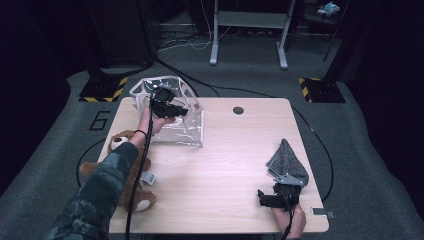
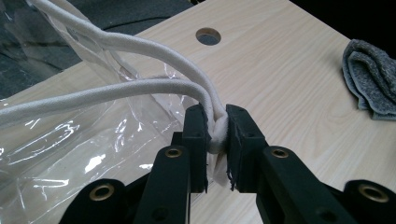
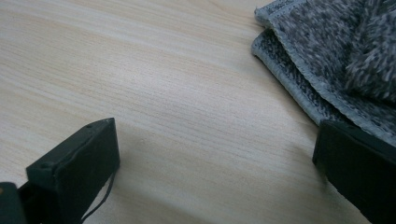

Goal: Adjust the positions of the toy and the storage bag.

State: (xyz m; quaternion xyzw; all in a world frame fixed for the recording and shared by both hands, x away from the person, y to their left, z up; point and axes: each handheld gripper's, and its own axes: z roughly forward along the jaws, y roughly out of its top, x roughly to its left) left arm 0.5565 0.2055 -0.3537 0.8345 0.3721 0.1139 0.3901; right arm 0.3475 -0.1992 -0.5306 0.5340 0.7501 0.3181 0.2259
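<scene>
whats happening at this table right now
A person is working at a wooden table with a gripper in each hand. The left gripper is shut on the white rope handles of a clear plastic bag at the far left of the table. The right gripper sits with its jaws open near the front right edge, beside a folded grey cloth, gripping nothing. A brown teddy bear lies at the left edge.

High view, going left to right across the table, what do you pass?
Teddy bear → clear bag, its handles clamped in the left gripper → table hole → right gripper → grey cloth.
</scene>
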